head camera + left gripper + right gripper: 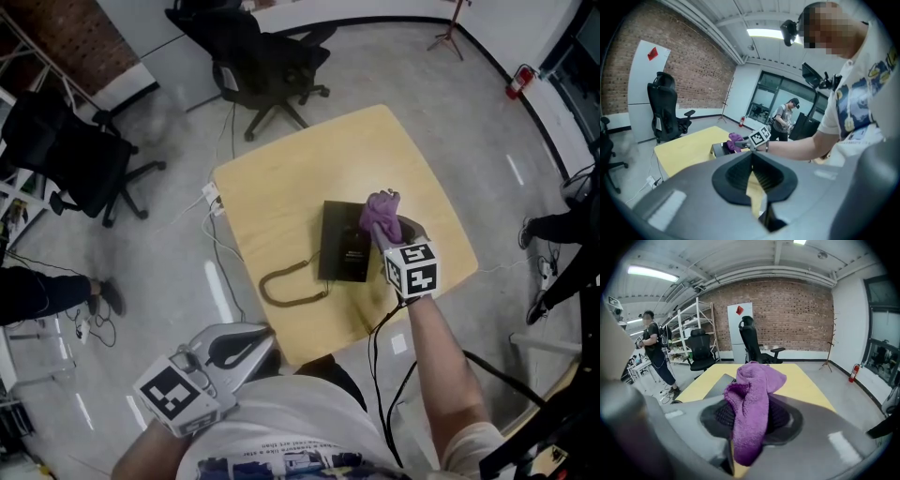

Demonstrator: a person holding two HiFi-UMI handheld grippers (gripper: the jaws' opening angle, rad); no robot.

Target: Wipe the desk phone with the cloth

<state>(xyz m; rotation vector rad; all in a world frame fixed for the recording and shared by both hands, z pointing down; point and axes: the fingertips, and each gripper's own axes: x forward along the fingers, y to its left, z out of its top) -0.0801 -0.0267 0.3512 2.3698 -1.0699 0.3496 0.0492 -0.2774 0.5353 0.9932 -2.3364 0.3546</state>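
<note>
Since the cloth (751,399) is soft, light and limp, a bunched pinch suits it. The right tongs (382,227) are clamped on its middle, holding it at the phone's (343,244) right edge on the bench (300,159). The left tongs (752,180) hang closed and empty, near the person's body.

left tongs (752,161): jaws together, nothing between them
table (684,146): yellow, beyond the tongs
cloth (735,138): purple, at right tongs (742,142), above the desk phone (719,149)
</note>
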